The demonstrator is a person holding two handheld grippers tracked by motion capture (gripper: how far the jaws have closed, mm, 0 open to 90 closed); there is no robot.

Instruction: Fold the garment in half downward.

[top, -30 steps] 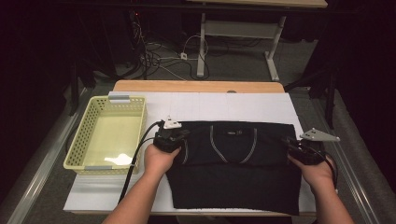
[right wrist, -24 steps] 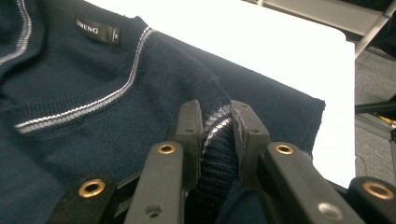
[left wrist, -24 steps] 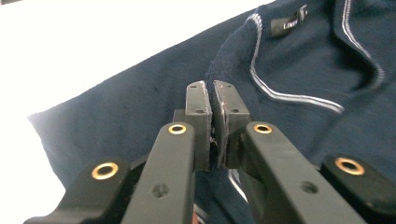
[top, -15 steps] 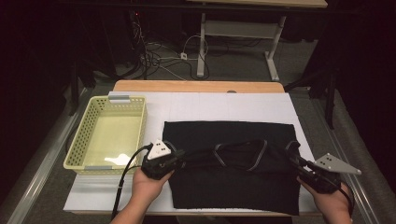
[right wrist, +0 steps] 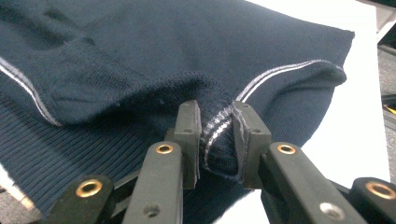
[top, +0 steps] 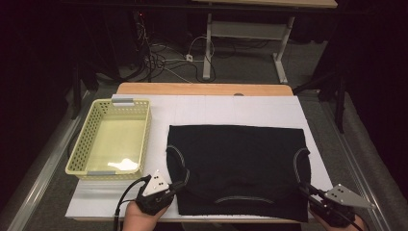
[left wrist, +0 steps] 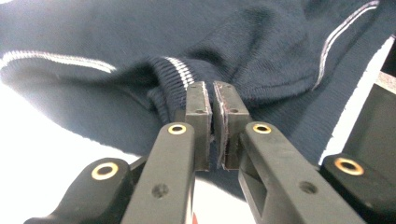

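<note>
A dark navy knit garment (top: 240, 154) with pale trim lies folded on the white table cover (top: 216, 108). At its near left corner my left gripper (top: 179, 185) is shut on a ribbed edge; in the left gripper view the pads (left wrist: 198, 100) nearly meet on a thin bit of ribbed knit (left wrist: 180, 74). My right gripper (top: 304, 188) holds the near right corner. Its jaws (right wrist: 218, 135) pinch a thicker fold of striped ribbing (right wrist: 212, 128). Both hands sit at the table's near edge.
An empty yellow plastic basket (top: 79, 154) stands left of the garment. A wooden strip (top: 202, 89) runs along the table's far edge, with cables and a desk frame on the floor beyond. Bare white cover lies behind the garment.
Both grippers have drawn the garment's upper edge toward the person, folding it over onto its lower half. The hands now sit lower in the high view, at the near edge.
</note>
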